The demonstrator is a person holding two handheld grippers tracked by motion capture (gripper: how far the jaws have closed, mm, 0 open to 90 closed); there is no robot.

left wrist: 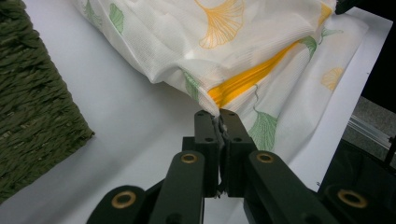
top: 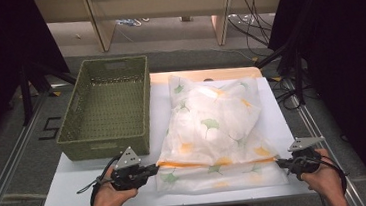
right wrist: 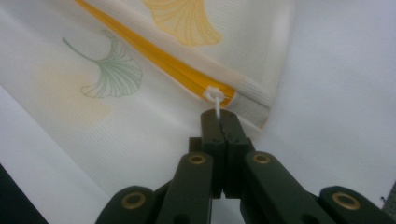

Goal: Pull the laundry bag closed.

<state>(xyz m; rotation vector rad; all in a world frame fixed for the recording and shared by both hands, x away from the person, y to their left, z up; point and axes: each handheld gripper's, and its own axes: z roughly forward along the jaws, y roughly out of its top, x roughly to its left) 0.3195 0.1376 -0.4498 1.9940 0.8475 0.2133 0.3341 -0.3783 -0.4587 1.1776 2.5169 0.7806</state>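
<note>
Woven green strands make up the basket [top: 105,107], which stands left of the laundry bag [top: 213,130] on the white board [top: 73,185], its near wall close to the board's left front part; its inside looks bare, though the near wall hides some of the floor. A strip of bare board runs between basket and bag, and another lies in front of the basket.

At the bag's near left corner sits the left gripper [top: 149,170], held by the person's left hand [top: 110,197]. In the left gripper view its jaws are pressed together on a fold of the bag's mesh cloth [left wrist: 219,119], right beside the end of the orange zipper [left wrist: 247,79].

The bag itself, white with green and yellow leaf prints, lies across the board's middle, bulging with pale contents that cannot be made out through the cloth. Its front edge stops short of the board's near edge.

At the bag's near right corner the right gripper [top: 279,163] has its jaws closed on the white zipper pull [right wrist: 215,100], at the end of the zipper. Bare board remains right of the bag, then dark floor and cables.
</note>
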